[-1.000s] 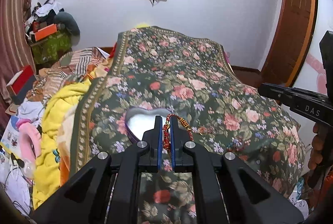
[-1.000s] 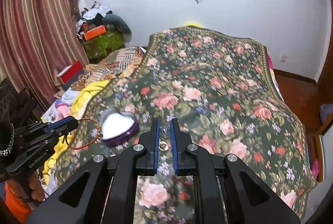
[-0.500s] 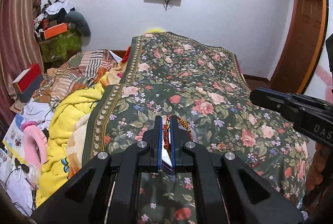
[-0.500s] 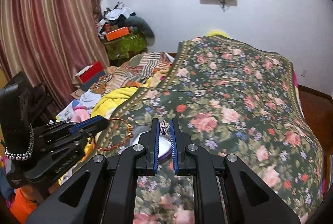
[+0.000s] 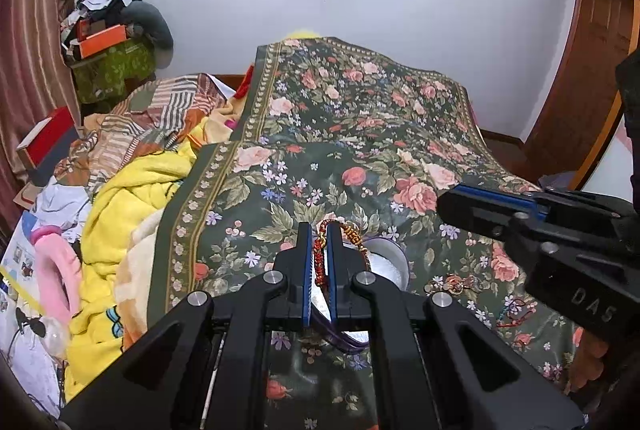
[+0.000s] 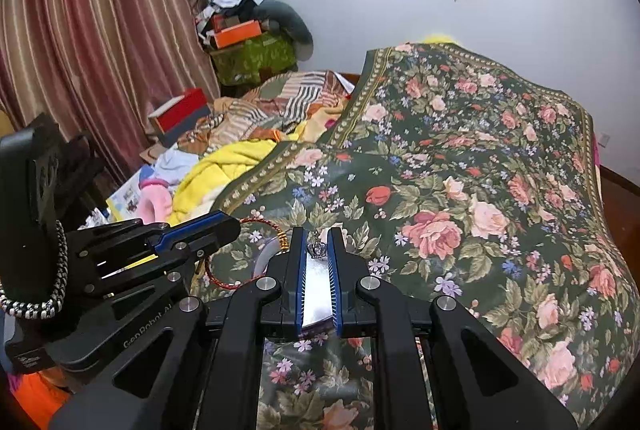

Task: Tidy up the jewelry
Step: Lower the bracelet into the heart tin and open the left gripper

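Note:
My left gripper (image 5: 319,230) is shut on a red cord bracelet (image 5: 352,232) with gold beads, held just above a heart-shaped purple tin (image 5: 386,264) with a pale inside. The tin sits on the floral bedspread (image 5: 360,134). In the right wrist view my right gripper (image 6: 317,236) is shut on a small silver crown-shaped pendant (image 6: 317,250), directly over the tin (image 6: 318,290). The left gripper (image 6: 208,230) appears there at the left, with the bracelet (image 6: 218,276) hanging as a loop beside the tin. The right gripper (image 5: 480,204) shows at the right of the left wrist view.
More jewelry lies on the bedspread right of the tin: a gold piece (image 5: 454,282) and a red cord piece (image 5: 516,312). A yellow blanket (image 5: 132,198), striped cloth and clutter fill the left side. A curtain (image 6: 100,30) hangs far left, with a wooden door at the right.
Both grippers have come closer together over the heart tin, which now lies right under their fingers. Each still holds its piece.

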### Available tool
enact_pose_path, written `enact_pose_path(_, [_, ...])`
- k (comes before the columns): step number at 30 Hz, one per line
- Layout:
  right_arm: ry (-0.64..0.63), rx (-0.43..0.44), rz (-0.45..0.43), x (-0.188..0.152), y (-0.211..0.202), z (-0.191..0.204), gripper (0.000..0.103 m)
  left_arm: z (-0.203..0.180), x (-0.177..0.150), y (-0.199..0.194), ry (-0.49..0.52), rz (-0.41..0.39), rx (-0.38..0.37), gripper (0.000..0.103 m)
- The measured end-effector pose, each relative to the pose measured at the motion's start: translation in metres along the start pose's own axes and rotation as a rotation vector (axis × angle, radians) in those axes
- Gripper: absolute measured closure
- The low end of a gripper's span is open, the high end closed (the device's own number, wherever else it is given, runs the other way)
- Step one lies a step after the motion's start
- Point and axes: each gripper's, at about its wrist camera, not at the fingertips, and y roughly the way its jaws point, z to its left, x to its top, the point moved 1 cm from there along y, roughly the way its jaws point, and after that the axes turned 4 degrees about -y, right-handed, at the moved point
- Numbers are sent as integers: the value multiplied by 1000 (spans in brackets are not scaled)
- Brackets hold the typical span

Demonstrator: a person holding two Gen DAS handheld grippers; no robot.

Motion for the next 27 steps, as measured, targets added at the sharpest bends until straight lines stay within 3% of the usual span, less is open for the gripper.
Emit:
enact_pose_path(16, [14,17,142,-23,55,-7,94,5,-12,50,4,122,-45,98])
enact_pose_path(27, [-12,24,168,-27,66,-6,94,5,-15,52,22,135,-33,98])
